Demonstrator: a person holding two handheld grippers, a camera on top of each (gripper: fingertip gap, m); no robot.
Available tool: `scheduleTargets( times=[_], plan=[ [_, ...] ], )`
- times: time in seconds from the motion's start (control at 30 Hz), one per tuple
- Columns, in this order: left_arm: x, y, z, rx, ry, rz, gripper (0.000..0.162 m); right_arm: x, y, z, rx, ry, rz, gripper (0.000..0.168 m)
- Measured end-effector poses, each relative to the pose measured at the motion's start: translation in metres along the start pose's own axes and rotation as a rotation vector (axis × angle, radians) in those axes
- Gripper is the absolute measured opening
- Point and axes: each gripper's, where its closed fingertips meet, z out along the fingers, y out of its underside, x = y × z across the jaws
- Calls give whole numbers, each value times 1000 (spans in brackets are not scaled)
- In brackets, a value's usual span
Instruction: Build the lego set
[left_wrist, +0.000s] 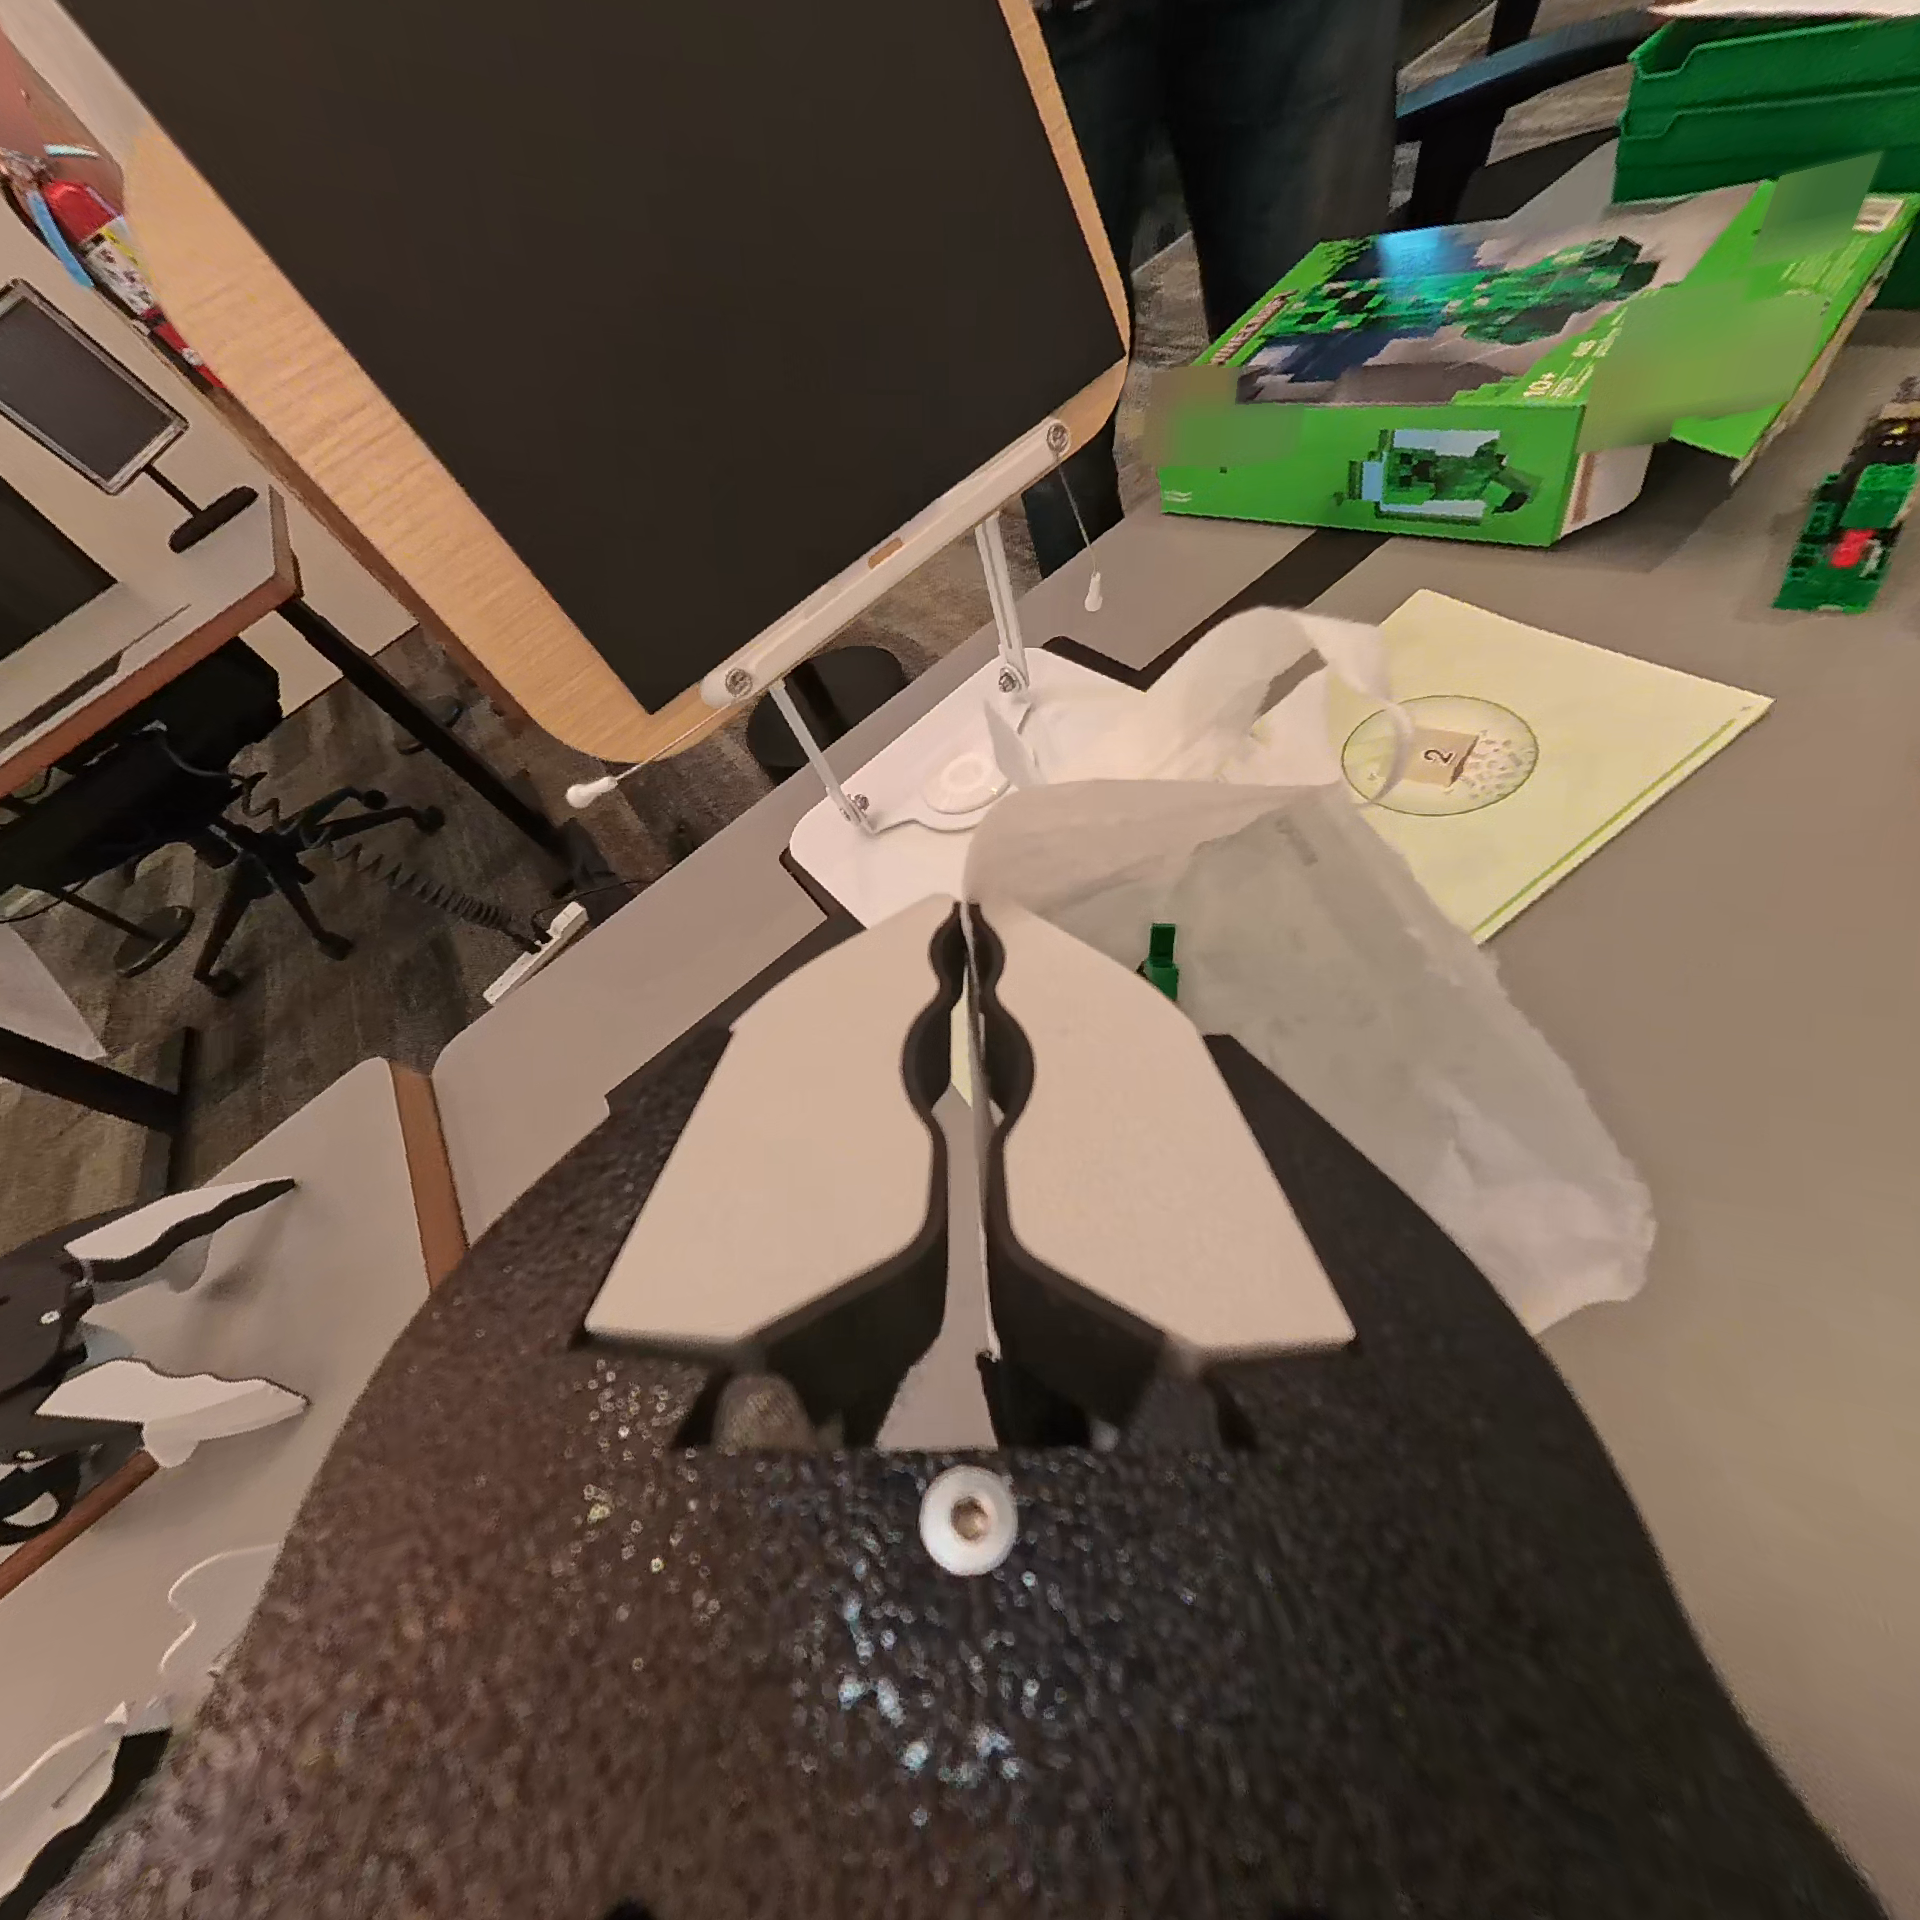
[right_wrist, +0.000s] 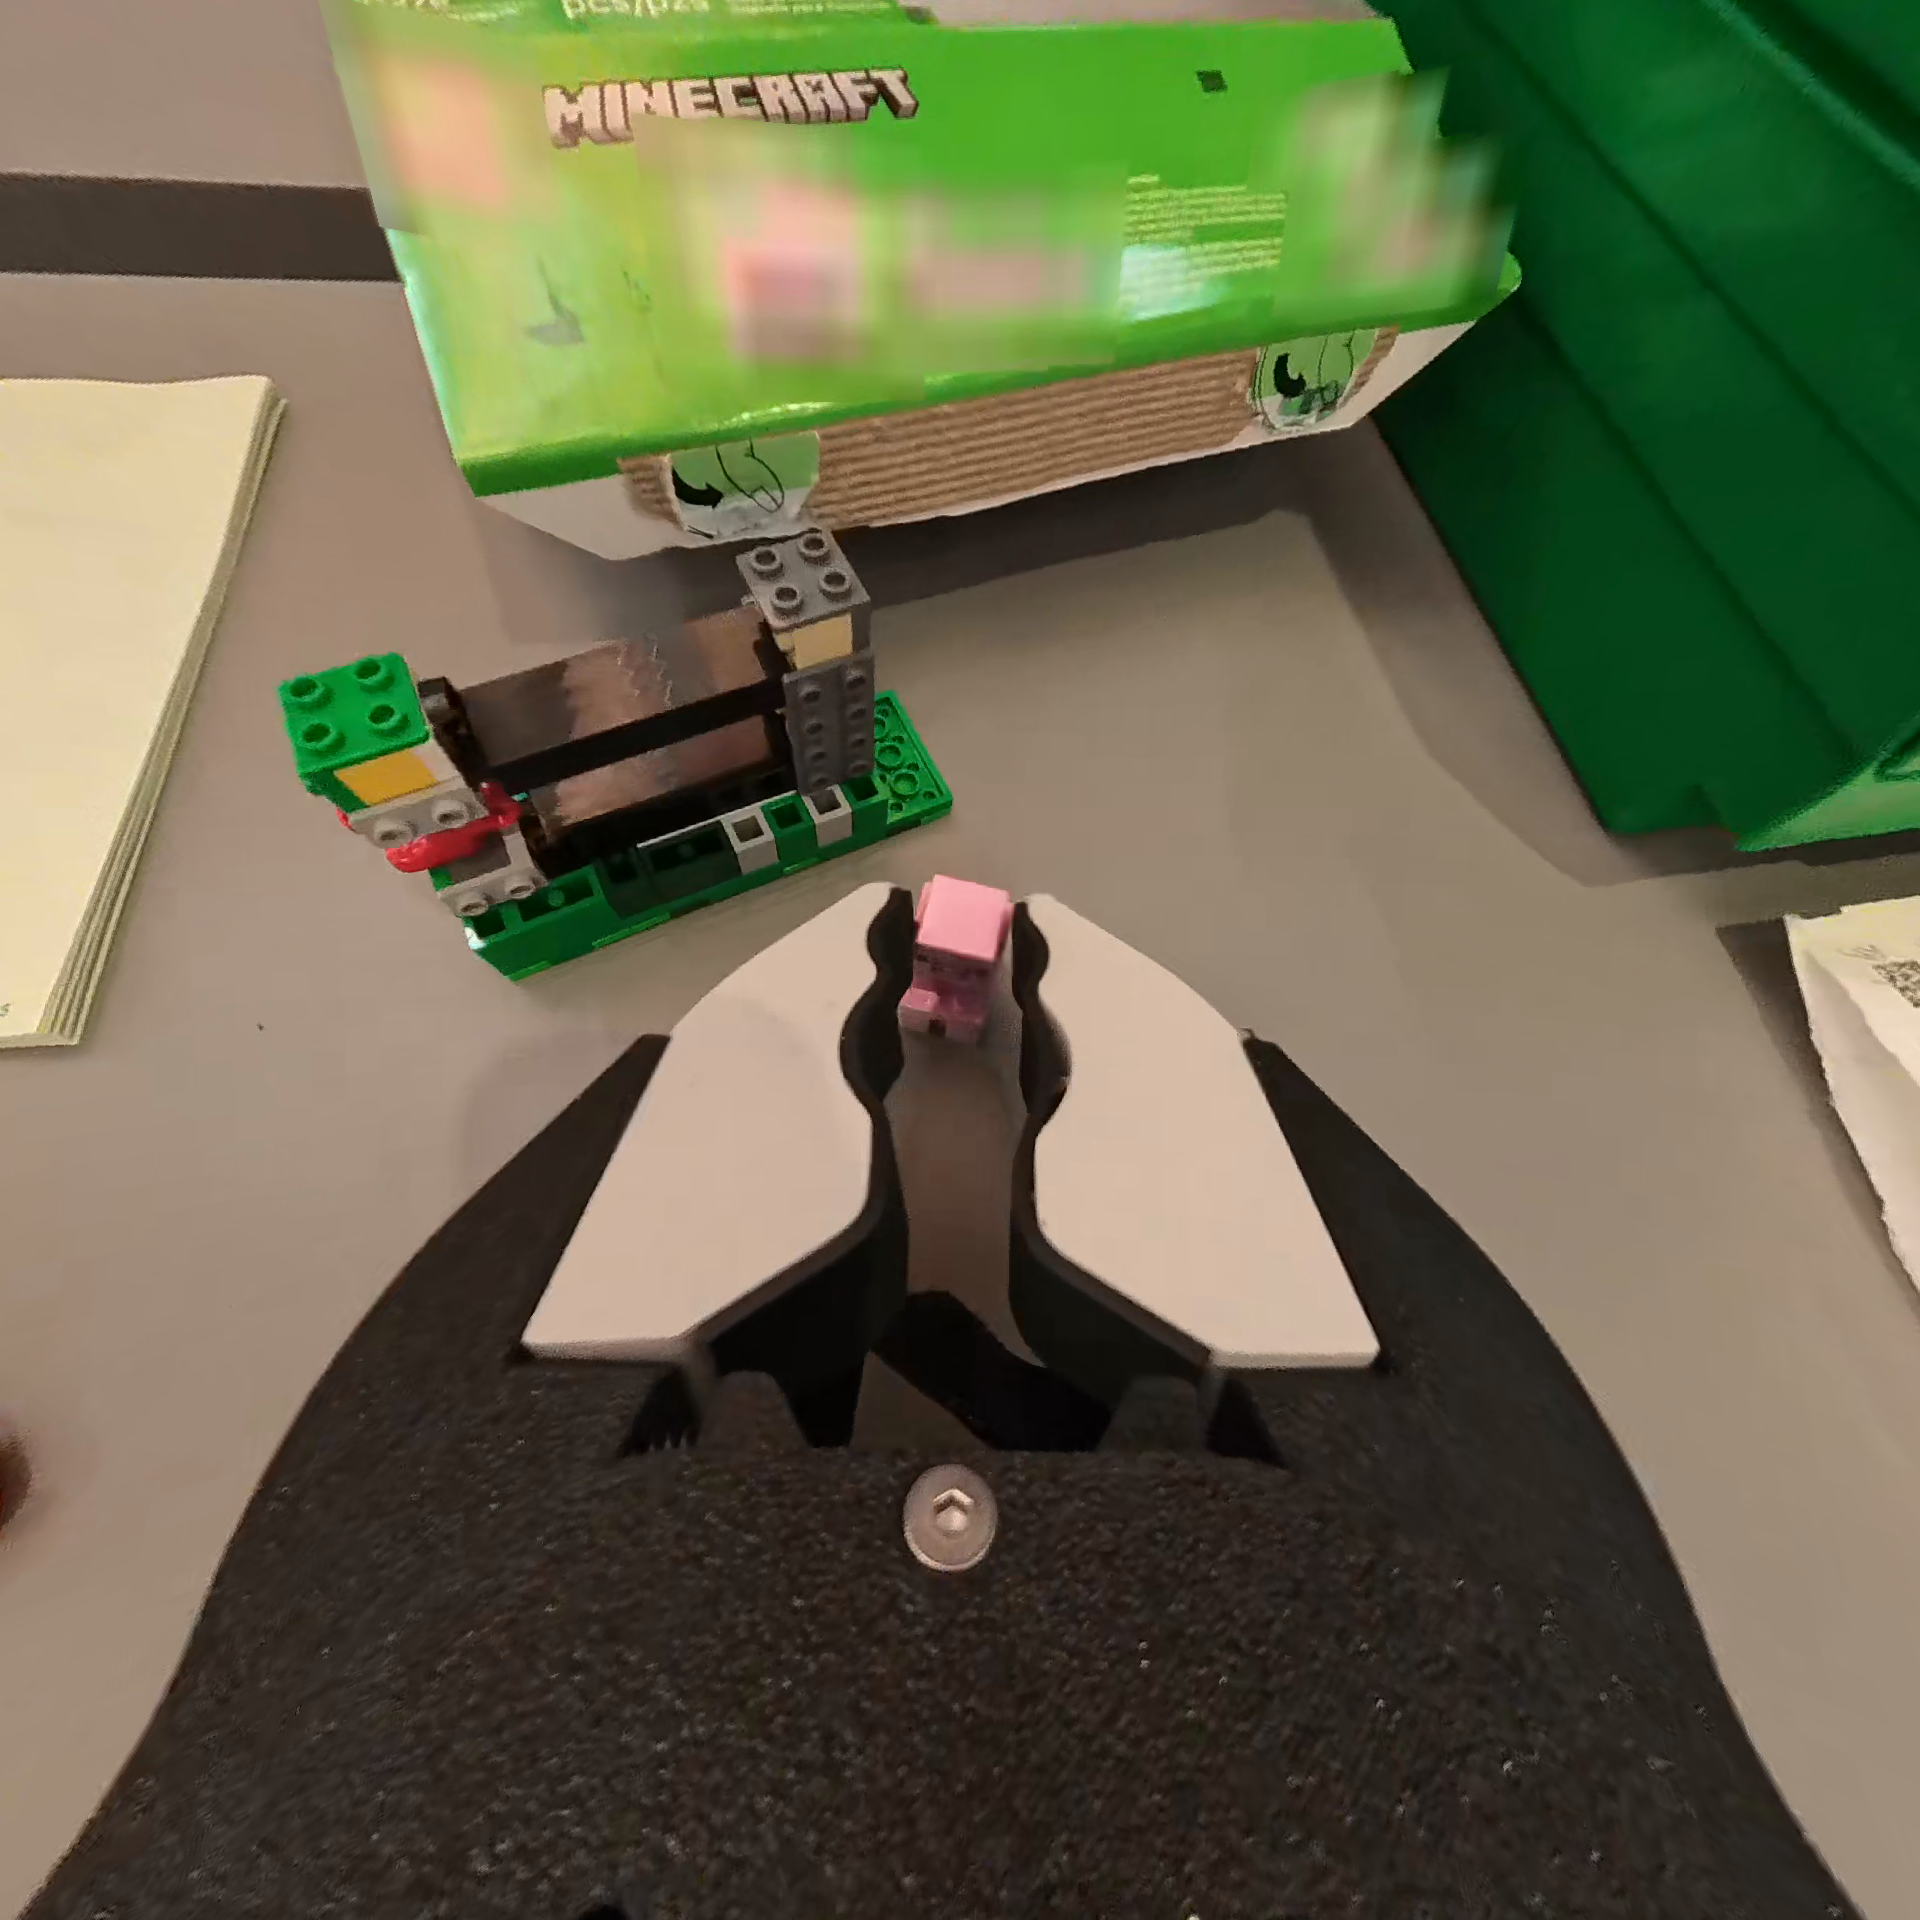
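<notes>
My left gripper (left_wrist: 964, 920) is shut on the edge of a torn white paper bag (left_wrist: 1299, 997), which hangs open to its right over the grey table. A small green brick (left_wrist: 1162, 961) shows at the bag's mouth. My right gripper (right_wrist: 958, 909) is shut on a small pink pig figure (right_wrist: 954, 961), held between the fingertips just above the table. The partial build (right_wrist: 623, 790), with a green baseplate, black walls, grey bricks and a red piece, stands just ahead and to the left of it. It also shows far right in the left wrist view (left_wrist: 1844, 530).
The green set box (right_wrist: 883, 260) lies behind the build and shows in the left view (left_wrist: 1455, 416). Stacked green trays (right_wrist: 1683, 436) stand at the right. An instruction booklet (right_wrist: 104, 675) lies at the left. A black board on a white stand (left_wrist: 623, 312) stands at the table's edge. My hands' fingertips stand some 55 centimetres from each other.
</notes>
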Motion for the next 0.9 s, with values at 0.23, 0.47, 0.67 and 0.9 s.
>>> scheduleTargets(
  times=[0.23, 0.47, 0.67, 0.9],
  plan=[
    [-4, 0, -3, 2, -17, -5, 0, 48, 5, -18, -8, 110, -14, 17],
    [-7, 2, -3, 2, -16, -14, 0, 73, 32, -16, -86, 46, 133, 28],
    [-5, 1, -2, 1, -15, -4, 0, 87, -7, -77, 235, 149, 243, 49],
    [-8, 2, 1, 5, -12, -19, 0, -85, -44, -107, 571, -370, 221, 44]
  ],
)
